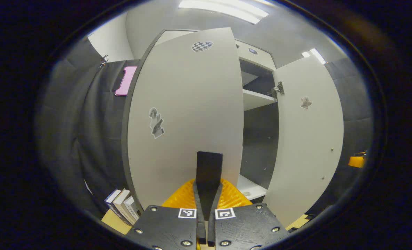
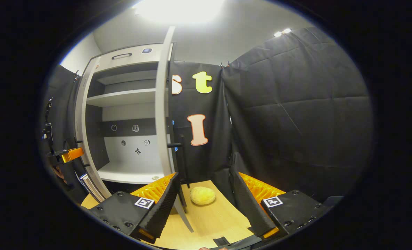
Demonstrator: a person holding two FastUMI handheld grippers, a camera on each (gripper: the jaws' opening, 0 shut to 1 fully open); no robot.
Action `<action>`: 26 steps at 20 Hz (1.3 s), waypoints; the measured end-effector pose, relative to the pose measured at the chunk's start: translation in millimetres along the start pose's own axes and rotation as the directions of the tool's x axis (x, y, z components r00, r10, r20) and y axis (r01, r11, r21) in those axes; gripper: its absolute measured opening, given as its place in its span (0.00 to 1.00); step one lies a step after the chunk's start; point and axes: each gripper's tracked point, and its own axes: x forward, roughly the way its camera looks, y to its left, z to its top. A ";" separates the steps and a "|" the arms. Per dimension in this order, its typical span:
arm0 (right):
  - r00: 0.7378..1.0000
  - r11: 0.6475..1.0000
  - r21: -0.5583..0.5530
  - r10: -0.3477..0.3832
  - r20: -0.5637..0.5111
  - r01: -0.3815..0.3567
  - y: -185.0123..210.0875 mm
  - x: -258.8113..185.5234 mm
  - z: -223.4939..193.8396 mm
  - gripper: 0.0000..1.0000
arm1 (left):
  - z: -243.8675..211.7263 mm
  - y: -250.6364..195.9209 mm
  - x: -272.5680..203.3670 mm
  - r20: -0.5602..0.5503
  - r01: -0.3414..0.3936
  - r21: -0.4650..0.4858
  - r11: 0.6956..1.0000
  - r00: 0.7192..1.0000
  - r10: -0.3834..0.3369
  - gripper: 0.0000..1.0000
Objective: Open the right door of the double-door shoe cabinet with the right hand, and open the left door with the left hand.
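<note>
In the left gripper view the left door (image 1: 185,114), pale grey with stickers, stands partly swung out. Its black handle (image 1: 209,166) rises between the fingers of my left gripper (image 1: 208,189), which is shut on it. To its right the right door (image 1: 306,139) stands wide open, with dark shelves (image 1: 258,99) between them. In the right gripper view the right door (image 2: 162,104) shows edge-on, its black handle (image 2: 177,146) sticking out. My right gripper (image 2: 204,173) is open, its left finger close beside the door's lower edge and nothing between the fingers.
A yellow sponge-like lump (image 2: 202,195) lies on the wooden surface (image 2: 213,218) ahead of the right gripper. Several books (image 1: 122,205) stand left of the cabinet's foot. Black cloth walls close both sides. The left gripper (image 2: 68,154) shows at the far left of the right gripper view.
</note>
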 end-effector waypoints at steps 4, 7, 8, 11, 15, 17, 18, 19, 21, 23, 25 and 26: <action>1.000 1.000 -0.027 0.006 0.007 -0.006 19.5 -10.8 -2.6 0.98 | 2.8 5.0 -11.1 0.008 0.013 -0.003 1.000 1.000 -0.013 0.05; 1.000 1.000 -0.014 0.015 -0.002 -0.016 33.6 -11.8 -7.0 0.98 | 5.2 7.9 -20.2 0.014 0.024 -0.002 1.000 1.000 -0.024 0.05; 1.000 1.000 -0.004 0.025 -0.003 -0.025 39.6 -10.6 -6.6 0.98 | 4.5 9.5 -22.8 0.017 0.028 0.000 1.000 0.999 -0.028 0.05; 0.999 0.999 0.004 0.045 -0.007 -0.045 53.5 -4.1 -9.2 0.98 | 5.4 14.6 -28.5 0.037 0.030 -0.002 1.000 0.999 -0.030 0.05; 0.997 0.997 0.003 0.076 -0.031 -0.076 70.7 0.4 -22.4 0.98 | 7.1 18.4 -33.6 0.041 0.018 0.000 1.000 0.999 -0.018 0.04; 0.995 0.996 0.002 0.089 -0.047 -0.089 79.8 4.3 -27.2 0.98 | 6.8 20.6 -35.5 0.038 0.014 0.010 1.000 0.999 -0.015 0.04; 0.995 0.996 0.002 0.091 -0.050 -0.091 80.5 6.1 -27.0 0.93 | 6.0 22.1 -35.5 0.036 0.011 0.015 1.000 0.999 -0.011 0.04; 0.994 0.996 0.005 0.093 -0.051 -0.093 80.1 6.0 -28.4 0.98 | 6.5 23.5 -36.7 0.036 0.007 0.017 1.000 0.999 -0.007 0.04; 0.994 0.995 0.016 0.098 -0.052 -0.097 80.9 5.7 -30.8 0.98 | 6.9 28.3 -40.8 0.036 -0.009 0.015 1.000 0.999 0.008 0.04; 0.993 0.995 0.024 0.102 -0.056 -0.101 81.3 5.4 -33.1 0.98 | 6.7 35.4 -46.2 0.034 -0.026 0.015 1.000 0.999 0.025 0.04; 0.993 0.995 0.024 0.101 -0.063 -0.100 81.2 4.5 -34.9 0.98 | 7.8 41.3 -50.6 0.034 -0.046 0.022 0.999 0.998 0.045 0.04; 0.993 0.995 0.024 0.101 -0.067 -0.099 81.9 4.6 -36.2 0.98 | 8.0 45.4 -52.8 0.035 -0.054 0.023 0.998 0.998 0.053 0.04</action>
